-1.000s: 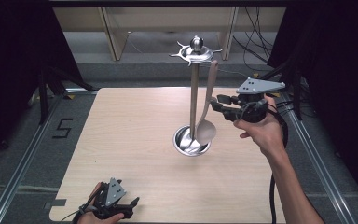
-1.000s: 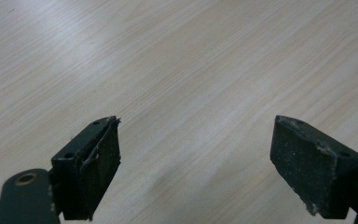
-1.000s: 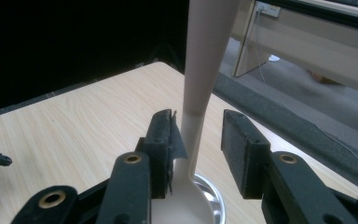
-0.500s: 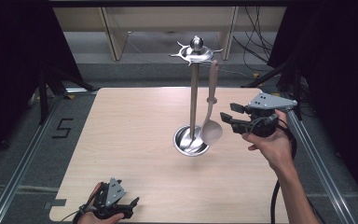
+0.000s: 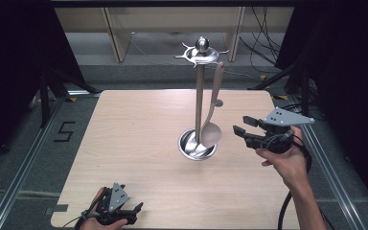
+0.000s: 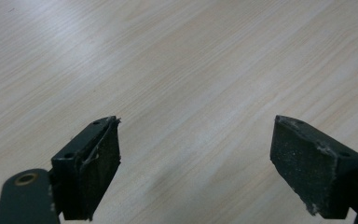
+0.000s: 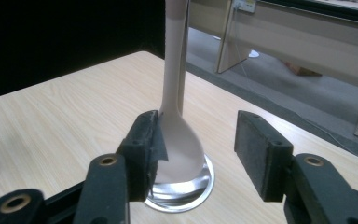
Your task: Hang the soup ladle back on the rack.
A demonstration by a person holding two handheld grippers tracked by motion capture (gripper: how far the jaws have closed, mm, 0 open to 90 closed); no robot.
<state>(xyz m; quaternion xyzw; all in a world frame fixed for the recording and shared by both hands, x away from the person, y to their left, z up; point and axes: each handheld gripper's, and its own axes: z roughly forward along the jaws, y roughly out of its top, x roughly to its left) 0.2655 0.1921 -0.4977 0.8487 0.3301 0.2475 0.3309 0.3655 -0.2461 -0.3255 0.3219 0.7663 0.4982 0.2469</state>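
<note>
High view: right gripper [image 5: 242, 132] held above the table [image 5: 124, 143] just right of the spoon [image 5: 211, 132], jaws spread, nothing pinched. Right gripper view: same jaws wide apart, spoon bowl [image 7: 179, 149] seen past the left pad [image 7: 144, 140], contact not clear. One pale spoon hanging from the hook ring of one metal stand [image 5: 200, 86], bowl low over the round base [image 5: 191, 148]. Left gripper [image 5: 136, 208] resting at the near table edge, well apart from the stand. Left gripper view: two pads [image 6: 98, 158] spread wide over bare wood, holding nothing. Two grippers, one spoon, one stand.
</note>
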